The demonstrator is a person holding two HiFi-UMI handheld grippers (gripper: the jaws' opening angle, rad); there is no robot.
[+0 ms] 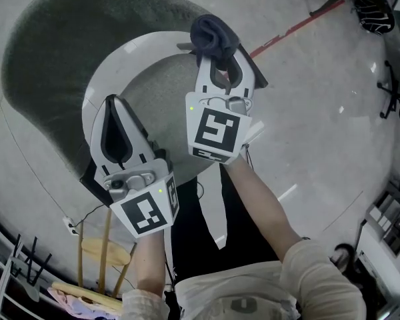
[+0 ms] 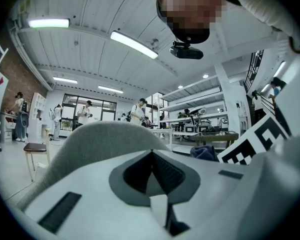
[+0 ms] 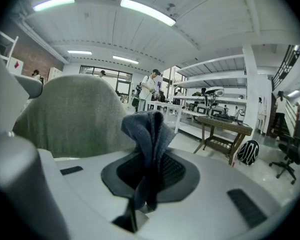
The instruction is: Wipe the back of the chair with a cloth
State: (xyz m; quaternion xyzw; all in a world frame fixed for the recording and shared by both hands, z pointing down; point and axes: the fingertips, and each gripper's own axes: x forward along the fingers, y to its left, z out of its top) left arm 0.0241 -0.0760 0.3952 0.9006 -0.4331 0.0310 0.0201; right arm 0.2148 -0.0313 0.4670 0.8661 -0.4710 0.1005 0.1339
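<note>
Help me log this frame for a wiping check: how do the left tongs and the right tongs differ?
The right tongs are shut on a dark blue cloth; the left tongs are shut on nothing. In the head view the right tongs reach farther forward than the left tongs. Both are white, carry a marker cube and point toward the grey chair back.

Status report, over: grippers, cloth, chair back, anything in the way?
Left gripper jaws shut, empty. Right gripper shut on cloth, beside the chair back; contact unclear. Nothing seen between them.
</note>
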